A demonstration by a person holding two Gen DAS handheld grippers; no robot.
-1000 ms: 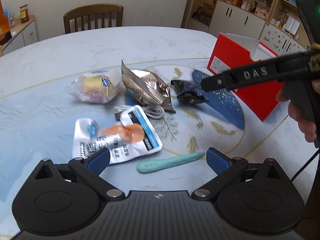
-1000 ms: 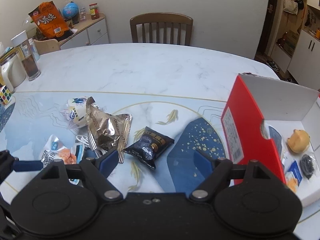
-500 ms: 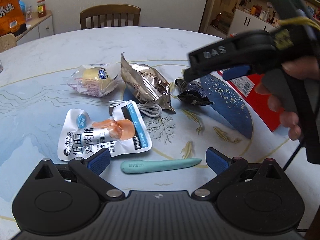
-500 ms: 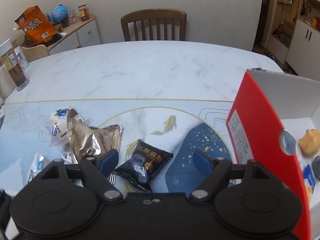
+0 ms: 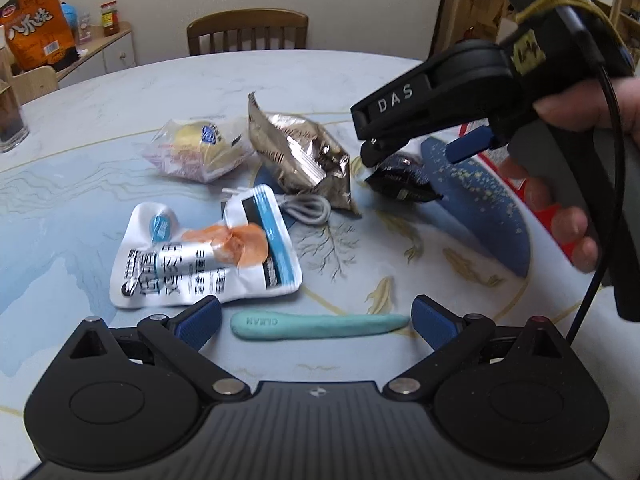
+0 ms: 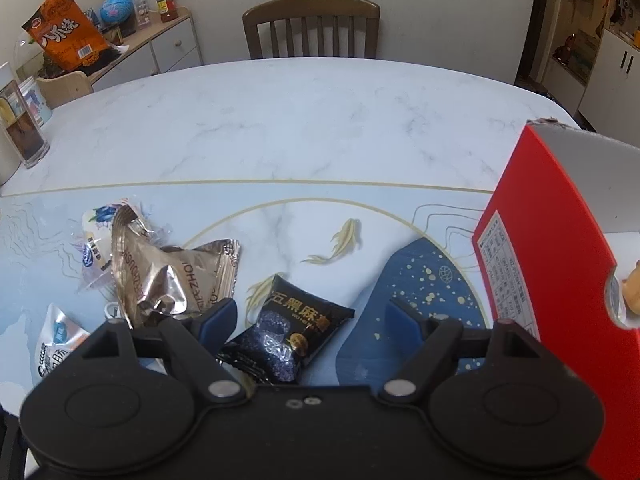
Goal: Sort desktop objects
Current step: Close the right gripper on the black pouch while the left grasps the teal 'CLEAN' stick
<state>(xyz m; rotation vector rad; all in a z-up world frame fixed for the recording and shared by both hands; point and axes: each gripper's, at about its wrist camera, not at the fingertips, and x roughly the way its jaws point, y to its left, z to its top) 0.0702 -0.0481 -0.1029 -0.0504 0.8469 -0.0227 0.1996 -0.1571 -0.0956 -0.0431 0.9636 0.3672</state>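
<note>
On my left, my left gripper [image 5: 314, 314] hangs with its jaws spread wide and empty over the long mint-green silicone stick [image 5: 316, 326], the white chicken-snack pouch [image 5: 204, 258] just beyond it. My right gripper [image 6: 310, 320] has dropped closer over the last second, and the small black sesame-snack packet [image 6: 286, 330] on the table now lies between its open jaws, ungripped. I judge I can close on it next and carry it right to the red cardboard box [image 6: 560, 280].

A black snack packet [image 6: 286, 334] lies flat beside a crumpled gold foil bag [image 6: 172, 280], near the upright red box [image 6: 560, 280].
</note>
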